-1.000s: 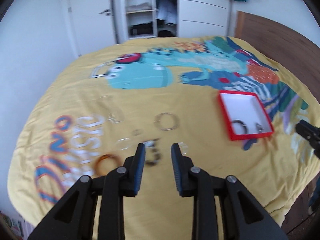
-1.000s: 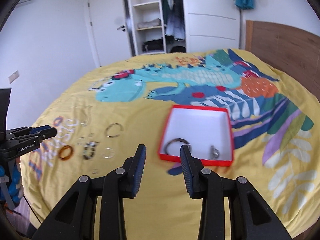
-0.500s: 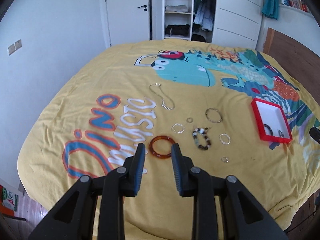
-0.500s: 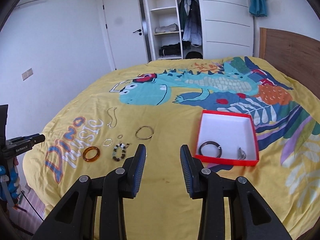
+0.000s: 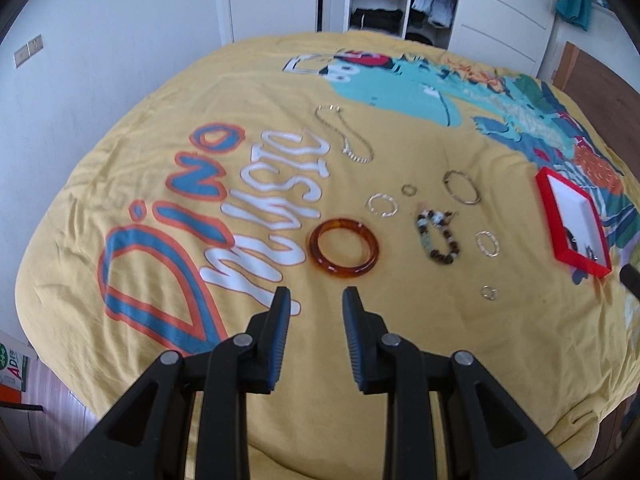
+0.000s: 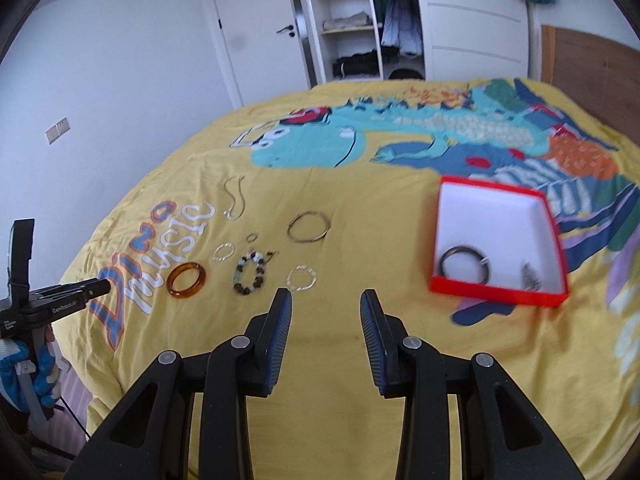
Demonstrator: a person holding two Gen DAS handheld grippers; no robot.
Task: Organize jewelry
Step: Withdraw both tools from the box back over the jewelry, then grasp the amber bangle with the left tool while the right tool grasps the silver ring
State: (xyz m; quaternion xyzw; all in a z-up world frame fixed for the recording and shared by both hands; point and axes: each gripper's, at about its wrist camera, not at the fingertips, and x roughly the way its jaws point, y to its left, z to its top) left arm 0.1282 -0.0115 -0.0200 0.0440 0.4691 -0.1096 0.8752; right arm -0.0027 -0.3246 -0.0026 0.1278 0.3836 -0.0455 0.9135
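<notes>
Jewelry lies on a yellow dinosaur bedspread. An amber bangle (image 5: 344,248) sits just ahead of my open, empty left gripper (image 5: 314,298); it also shows in the right wrist view (image 6: 187,279). To its right lie a beaded bracelet (image 5: 438,238), several thin rings (image 5: 383,205), a metal bangle (image 5: 462,187) and a chain necklace (image 5: 346,136). A red box (image 6: 496,240) holds a dark bangle (image 6: 464,266) and a small silver piece (image 6: 530,276). My right gripper (image 6: 326,304) is open and empty, short of a thin ring (image 6: 301,278).
The bed's left and near edges drop to the floor (image 5: 24,384). A wooden headboard (image 6: 592,72) stands at the right. A white door (image 6: 256,32) and open wardrobe (image 6: 360,20) are beyond the bed. My left gripper shows at the left edge of the right wrist view (image 6: 60,298).
My left gripper has swung left and moved closer, from over the beaded bracelet to facing the amber bangle. My right gripper has turned left, with the red box now to its right.
</notes>
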